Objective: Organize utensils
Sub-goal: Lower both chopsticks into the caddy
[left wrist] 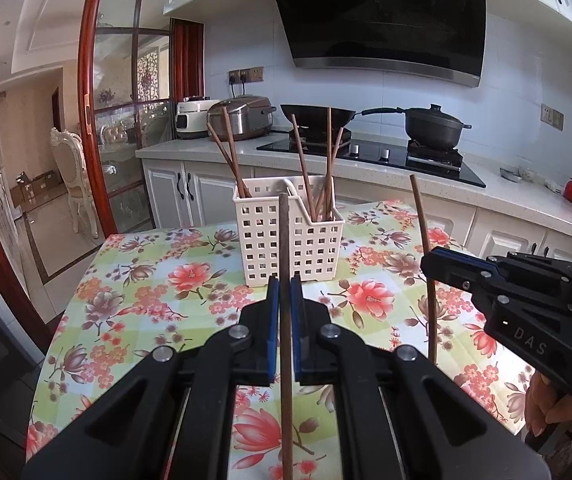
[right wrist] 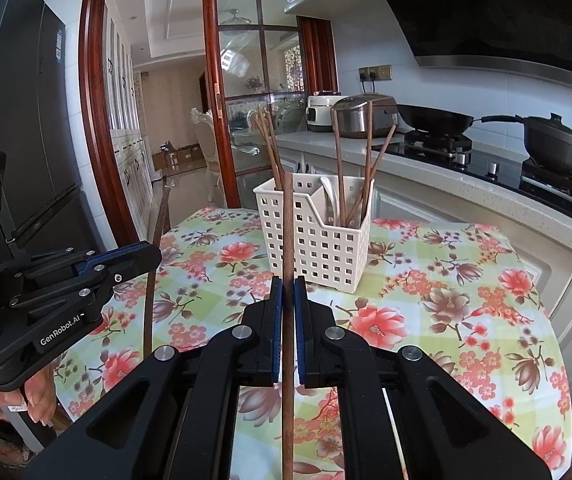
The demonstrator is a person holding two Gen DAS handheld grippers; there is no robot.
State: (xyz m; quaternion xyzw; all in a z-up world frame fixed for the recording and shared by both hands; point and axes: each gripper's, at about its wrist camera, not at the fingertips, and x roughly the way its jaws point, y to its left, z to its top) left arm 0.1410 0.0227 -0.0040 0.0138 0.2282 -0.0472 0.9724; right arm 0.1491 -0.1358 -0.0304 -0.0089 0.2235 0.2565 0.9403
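Observation:
A white perforated utensil basket (left wrist: pixel 317 248) (right wrist: pixel 325 248) stands on the floral tablecloth, with several brown chopsticks upright in its two compartments. My left gripper (left wrist: pixel 284 280) is shut on a brown chopstick (left wrist: pixel 284 240) held upright, its tip in front of the basket. My right gripper (right wrist: pixel 287 282) is shut on another brown chopstick (right wrist: pixel 287 224), also upright before the basket. In the left wrist view the right gripper (left wrist: pixel 429 260) shows at the right with its chopstick (left wrist: pixel 421 216). In the right wrist view the left gripper (right wrist: pixel 154 254) appears at the left with its chopstick (right wrist: pixel 158 224).
The table (left wrist: pixel 146 280) with its flowered cloth ends at a rounded left edge. Behind it runs a counter (left wrist: pixel 365 160) with a wok, a black pot (left wrist: pixel 433 124) and rice cookers (left wrist: pixel 242 116). A glass sliding door (left wrist: pixel 126 80) stands at the left. A hand (right wrist: pixel 26 396) holds the left gripper's grip.

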